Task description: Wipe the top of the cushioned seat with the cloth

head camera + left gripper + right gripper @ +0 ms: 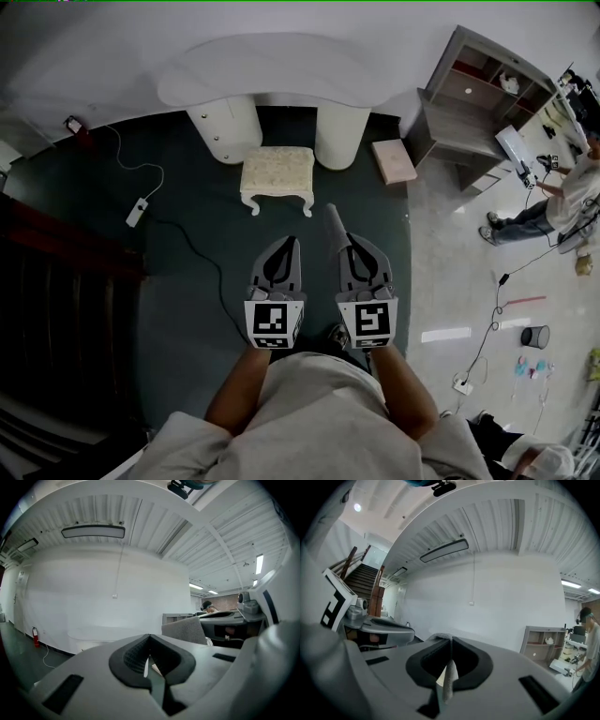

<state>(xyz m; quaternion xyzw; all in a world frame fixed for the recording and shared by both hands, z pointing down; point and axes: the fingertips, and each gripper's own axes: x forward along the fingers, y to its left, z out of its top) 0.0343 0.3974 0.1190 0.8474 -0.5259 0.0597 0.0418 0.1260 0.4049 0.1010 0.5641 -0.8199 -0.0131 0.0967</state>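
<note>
Out in front of the person's chest, in the head view, the left gripper (284, 247) and the right gripper (348, 246) are held side by side above the dark green floor (187, 281). Both point toward the cushioned seat (277, 172).

The left gripper's own view shows its fingers (129, 657) pressed together tip to tip, with nothing caught between them. The gripper (149, 642) touches nothing else.

The right gripper's fingers (469, 660) are clamped on the cloth (449, 677). A thin grey strip of it runs down the seam between the dark pads, and a fold of it shows just over the tip of this gripper (451, 644). In the head view the cloth (334, 223) stands out past the fingertips as a stiff grey tongue, angled up and to the left. In the left gripper view it shows as a grey sheet (185, 630) beside the neighbouring gripper.

The cushioned seat is a small cream stool with curved white legs. It stands on the floor well ahead of both grippers, and its padded top is bare. The cloth is well apart from it. Just behind the seat is a white curved surface (267, 75) on two rounded pedestals.

A white power strip (137, 214) with its cable lies on the floor to the left. A pink box (394, 160) lies to the right of the pedestals, next to a grey shelf unit (473, 98). Another person (561, 192) stands at the far right.
</note>
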